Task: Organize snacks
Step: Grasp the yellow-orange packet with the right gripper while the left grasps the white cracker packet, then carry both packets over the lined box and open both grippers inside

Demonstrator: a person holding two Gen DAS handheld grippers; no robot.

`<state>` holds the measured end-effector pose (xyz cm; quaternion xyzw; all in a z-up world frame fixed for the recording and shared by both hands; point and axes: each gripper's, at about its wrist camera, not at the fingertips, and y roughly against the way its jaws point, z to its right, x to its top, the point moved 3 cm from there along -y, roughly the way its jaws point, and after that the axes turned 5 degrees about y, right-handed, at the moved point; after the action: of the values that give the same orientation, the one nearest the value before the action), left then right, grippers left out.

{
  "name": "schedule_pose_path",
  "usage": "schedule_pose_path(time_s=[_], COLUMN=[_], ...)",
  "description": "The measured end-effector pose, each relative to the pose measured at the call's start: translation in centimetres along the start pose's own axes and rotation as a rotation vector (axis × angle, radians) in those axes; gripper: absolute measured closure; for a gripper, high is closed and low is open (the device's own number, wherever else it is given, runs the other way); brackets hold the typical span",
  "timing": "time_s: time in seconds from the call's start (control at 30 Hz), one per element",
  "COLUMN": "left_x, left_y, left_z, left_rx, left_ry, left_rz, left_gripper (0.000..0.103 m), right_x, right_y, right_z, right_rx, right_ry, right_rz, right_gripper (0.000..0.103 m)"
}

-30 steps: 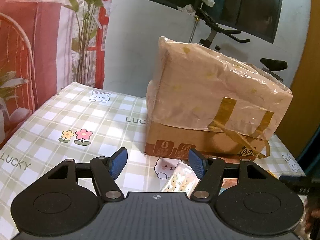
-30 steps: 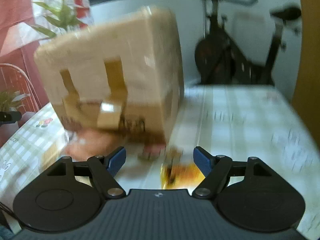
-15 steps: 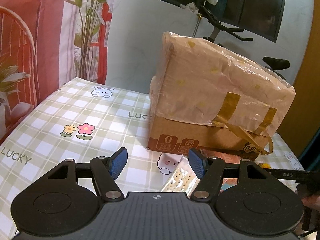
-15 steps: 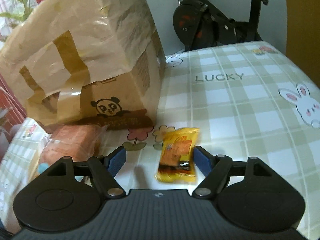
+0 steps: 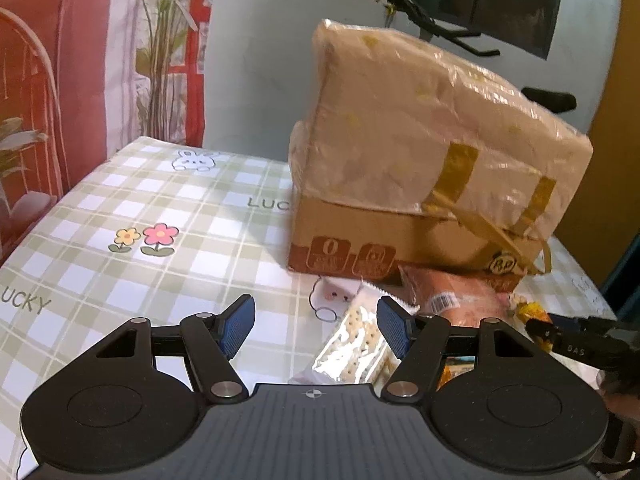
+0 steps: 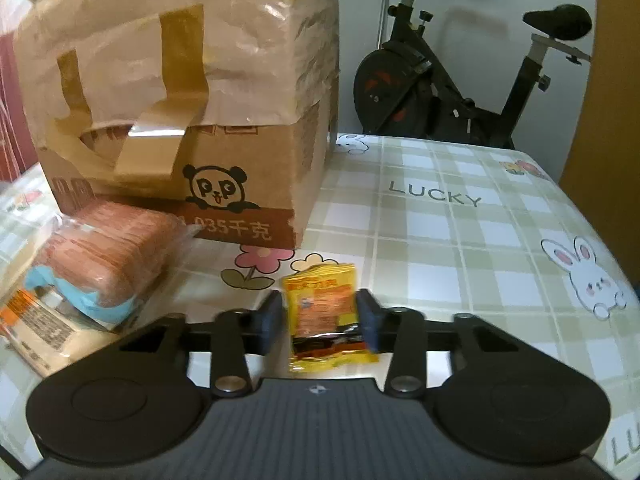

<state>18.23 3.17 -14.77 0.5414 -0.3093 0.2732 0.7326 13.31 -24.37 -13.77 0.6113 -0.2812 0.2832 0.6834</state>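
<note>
A small yellow snack packet (image 6: pixel 326 316) lies on the checked tablecloth (image 6: pixel 460 240), between the closing fingers of my right gripper (image 6: pixel 320 320), which press on its sides. A pink wrapped bread pack (image 6: pixel 108 256) lies left of it against the taped cardboard box (image 6: pixel 192 92). In the left wrist view my left gripper (image 5: pixel 314 322) is open and empty above the cloth; a clear cracker pack (image 5: pixel 356 344) lies by its right finger, the bread pack (image 5: pixel 456 300) and the yellow packet (image 5: pixel 532 314) beyond.
The tall cardboard box (image 5: pixel 420 168) wrapped in plastic stands mid-table. An exercise bike (image 6: pixel 460 80) stands behind the table. A flat printed packet (image 6: pixel 32 320) lies at the left edge. A curtain and a plant (image 5: pixel 160 48) are at the far left.
My right gripper has come down around the yellow packet and its fingers have closed in on it. My left gripper has drifted slightly forward, still open.
</note>
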Motion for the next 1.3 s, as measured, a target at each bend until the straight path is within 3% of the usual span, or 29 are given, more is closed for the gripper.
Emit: schedule_pose_path(time_s=[0.3, 0.6, 0.8, 0.93, 1.0, 1.07, 1.3], left_x=[-0.8, -1.0, -2.1, -2.7, -2.8, -3.0, -3.4], left_y=[-2.1, -5.3, -6.9, -7.2, -6.9, -6.6, -5.2], left_z=[0.9, 2.3, 2.8, 1.9, 1.4, 1.3, 0.8], left_rx=[-0.022, -0.076, -0.053, -0.025, -0.024, -0.020, 0.000], left_ry=[-0.078, -0.136, -0.172, -0.135, -0.103, -0.101, -0.066], left_rz=[-0.064, -0.115, -0.160, -0.182, -0.177, -0.169, -0.153], left_gripper=[0.033, 0.033, 0.033, 0.033, 0.035, 0.043, 0.046], right_x=[-0.6, -0.6, -0.7, -0.7, -0.7, -0.7, -0.7], right_y=[0.9, 0.8, 0.9, 0.8, 0.8, 0.7, 0.7], right_z=[-1.8, -1.2, -1.1, -1.1, -1.2, -1.2, -1.3], right_rx=[0.063, 0.091, 0.099, 0.104, 0.106, 0.107, 0.108], right_ry=[0.085, 0.049, 0.041, 0.038, 0.040, 0.039, 0.038], right_rz=[0.052, 0.072, 0.071, 0.068, 0.066, 0.065, 0.063], right_gripper=[0.067, 0.067, 0.067, 0.067, 0.067, 0.067, 0.067])
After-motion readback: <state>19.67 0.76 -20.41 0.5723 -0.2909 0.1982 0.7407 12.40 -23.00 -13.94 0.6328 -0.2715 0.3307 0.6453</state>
